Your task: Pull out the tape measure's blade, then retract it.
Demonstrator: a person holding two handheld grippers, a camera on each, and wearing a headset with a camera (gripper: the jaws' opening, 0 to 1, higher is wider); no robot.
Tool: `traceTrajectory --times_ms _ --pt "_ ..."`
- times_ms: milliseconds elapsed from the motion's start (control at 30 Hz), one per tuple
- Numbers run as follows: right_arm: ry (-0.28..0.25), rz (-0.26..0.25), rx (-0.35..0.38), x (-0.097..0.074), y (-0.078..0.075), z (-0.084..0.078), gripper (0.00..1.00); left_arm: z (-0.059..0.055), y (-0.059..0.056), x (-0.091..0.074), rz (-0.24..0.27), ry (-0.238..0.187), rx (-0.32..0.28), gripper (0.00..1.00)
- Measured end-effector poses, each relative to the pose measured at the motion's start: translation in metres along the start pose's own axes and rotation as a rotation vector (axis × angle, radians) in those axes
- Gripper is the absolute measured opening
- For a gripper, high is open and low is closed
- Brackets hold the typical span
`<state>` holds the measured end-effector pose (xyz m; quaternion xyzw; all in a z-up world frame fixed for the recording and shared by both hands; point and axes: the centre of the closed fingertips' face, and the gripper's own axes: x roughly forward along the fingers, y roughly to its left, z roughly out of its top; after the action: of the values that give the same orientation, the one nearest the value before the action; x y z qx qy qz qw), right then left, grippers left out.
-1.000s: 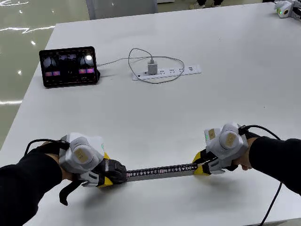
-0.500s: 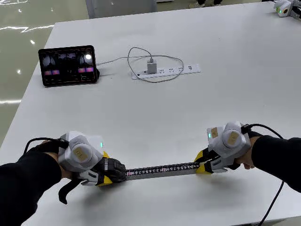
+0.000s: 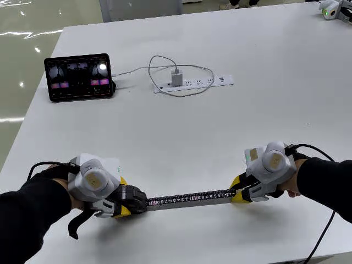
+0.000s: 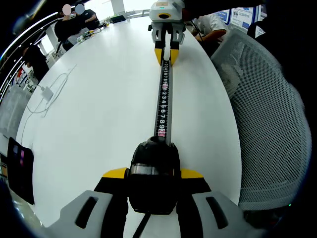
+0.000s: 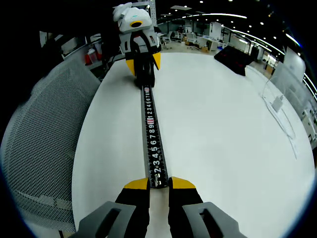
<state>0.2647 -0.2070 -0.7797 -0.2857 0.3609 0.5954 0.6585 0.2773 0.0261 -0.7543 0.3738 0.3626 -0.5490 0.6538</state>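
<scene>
Tape measure case (image 3: 133, 199) sits near the front edge of the white table (image 3: 209, 132), at the person's left. The left gripper (image 4: 153, 173) has it across its black body, both yellow tips pressed to its sides, so the jaws are clamped on it. Judged reason: the case needs anchoring or it would slide toward the pull.

Blade (image 5: 150, 134) runs out of the case mouth toward the right, low over the tabletop and roughly parallel to the front edge, numerals up. Its free end is nipped between the yellow tips of the right gripper (image 5: 158, 184), jaws pinched on the blade (whether the end hook itself is caught cannot be made out). Gripping at the very end looks sensible, since it gives the pull the whole length and stops the strip twisting.

Pose: the two grippers face each other along one line, each looking straight down the blade at the other. Both forearms come in from the near side in dark sleeves, with the grippers held low, close to level with the tabletop. The right one is well apart from the case, out at the person's right.

Blade is out a fair way; retraction not yet begun, by the look of it. Tablet (image 3: 78, 77) and power strip (image 3: 195, 82) lie well clear at the far side.
</scene>
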Motion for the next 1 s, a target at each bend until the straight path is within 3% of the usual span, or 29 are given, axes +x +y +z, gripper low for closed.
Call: traceTrajectory --times_ms 1000 --pt "0.002 -0.006 0.021 -0.009 -0.002 -0.011 0.1 0.0 0.001 0.0 -0.001 0.001 0.002 0.31"
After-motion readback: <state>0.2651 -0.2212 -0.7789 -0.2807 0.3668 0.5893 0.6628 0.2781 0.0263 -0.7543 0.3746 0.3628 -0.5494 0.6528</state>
